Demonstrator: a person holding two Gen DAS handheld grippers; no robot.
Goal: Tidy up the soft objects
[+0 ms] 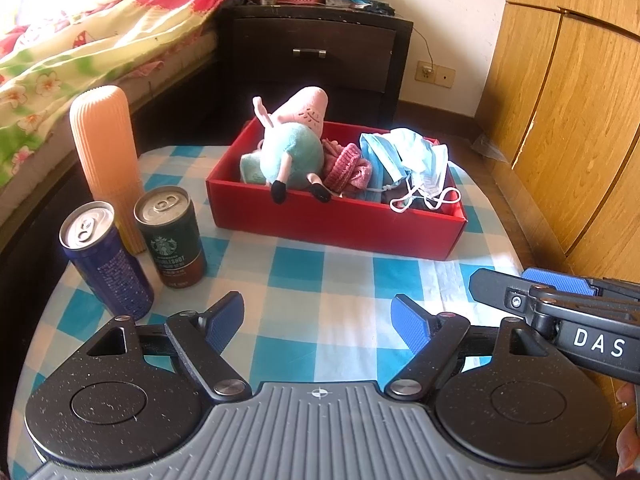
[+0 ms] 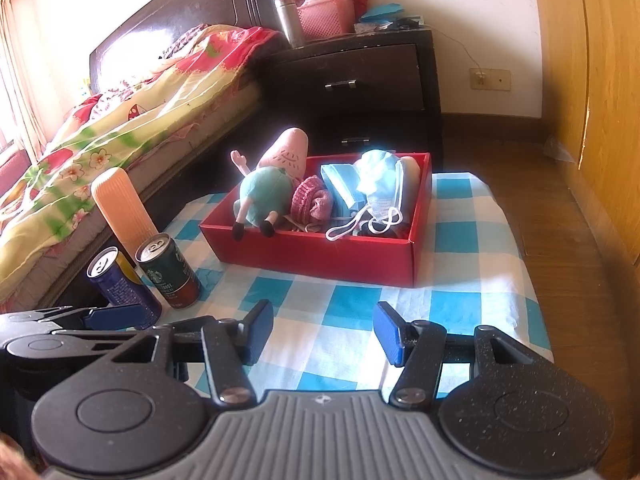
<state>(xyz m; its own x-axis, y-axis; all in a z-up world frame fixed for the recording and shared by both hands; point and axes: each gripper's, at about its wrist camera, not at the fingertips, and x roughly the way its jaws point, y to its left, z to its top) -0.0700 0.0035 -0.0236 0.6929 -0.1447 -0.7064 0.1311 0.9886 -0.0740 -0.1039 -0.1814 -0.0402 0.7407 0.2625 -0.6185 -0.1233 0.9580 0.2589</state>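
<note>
Soft toy (image 1: pixel 294 148) and masks (image 1: pixel 408 160) lie heaped in the red box (image 1: pixel 340 224) on the counter (image 1: pixel 320 280), so with both grippers' fingers (image 1: pixel 226 320) apart and empty, a reach may knock the cans (image 1: pixel 172 236) or spill the toy's overhanging legs.

"DAS" on right tongs (image 1: pixel 560 296); Starbucks logo on can (image 1: pixel 170 236).

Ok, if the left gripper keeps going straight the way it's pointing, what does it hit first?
Probably the checkered tablecloth, since the left gripper tilts down at bare cloth just short of the red box. Its jaws are open and empty. Depth is hard to judge.
</note>
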